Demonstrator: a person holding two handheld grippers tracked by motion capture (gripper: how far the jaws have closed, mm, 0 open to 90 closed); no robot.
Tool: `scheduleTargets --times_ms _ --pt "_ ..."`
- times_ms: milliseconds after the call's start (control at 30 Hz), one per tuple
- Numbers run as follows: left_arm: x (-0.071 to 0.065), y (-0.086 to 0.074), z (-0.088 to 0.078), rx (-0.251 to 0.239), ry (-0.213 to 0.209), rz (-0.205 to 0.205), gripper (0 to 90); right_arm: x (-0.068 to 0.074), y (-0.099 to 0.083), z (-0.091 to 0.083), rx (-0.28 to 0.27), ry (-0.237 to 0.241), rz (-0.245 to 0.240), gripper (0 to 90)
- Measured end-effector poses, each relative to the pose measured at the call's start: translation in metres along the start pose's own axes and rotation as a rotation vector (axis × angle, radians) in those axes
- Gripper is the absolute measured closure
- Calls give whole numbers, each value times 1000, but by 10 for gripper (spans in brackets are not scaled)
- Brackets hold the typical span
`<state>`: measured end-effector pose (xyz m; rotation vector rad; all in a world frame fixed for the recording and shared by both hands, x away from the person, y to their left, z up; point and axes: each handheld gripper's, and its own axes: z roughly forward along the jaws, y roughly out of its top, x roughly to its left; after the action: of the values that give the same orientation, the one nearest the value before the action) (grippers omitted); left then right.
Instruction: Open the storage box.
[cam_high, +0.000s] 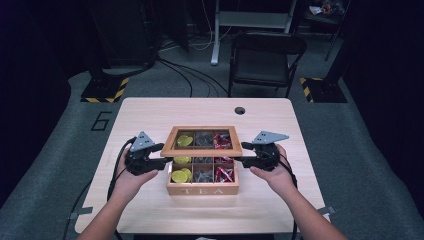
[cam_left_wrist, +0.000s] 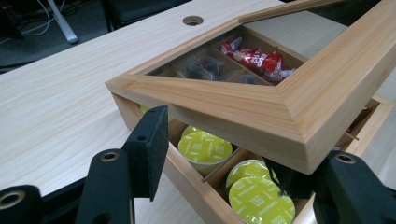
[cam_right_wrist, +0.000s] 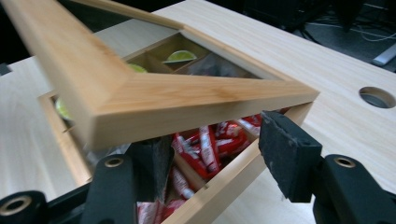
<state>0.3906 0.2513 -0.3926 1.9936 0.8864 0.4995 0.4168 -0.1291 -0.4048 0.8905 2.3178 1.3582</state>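
Left gripper (cam_high: 162, 154): jaws spread, one tip under the glass-paned wooden lid (cam_high: 202, 140).
Right gripper (cam_high: 240, 153): jaws parted, likewise beneath it.
Lid: half raised over the light wooden tea box (cam_high: 202, 185) at mid-table; best moved with both sides level.
Unclear: hinge, actual contact, dark sachets (cam_high: 203, 174).
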Motion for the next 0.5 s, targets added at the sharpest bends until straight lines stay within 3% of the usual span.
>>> scheduleTargets --times_ms 300,500 --pt "4 6 -1 -5 -6 -5 434 -4 6 5 -35 -19 -12 435" --pt "9 15 -1 -22 -18 -6 433 -4 14 5 -76 -22 -68 469"
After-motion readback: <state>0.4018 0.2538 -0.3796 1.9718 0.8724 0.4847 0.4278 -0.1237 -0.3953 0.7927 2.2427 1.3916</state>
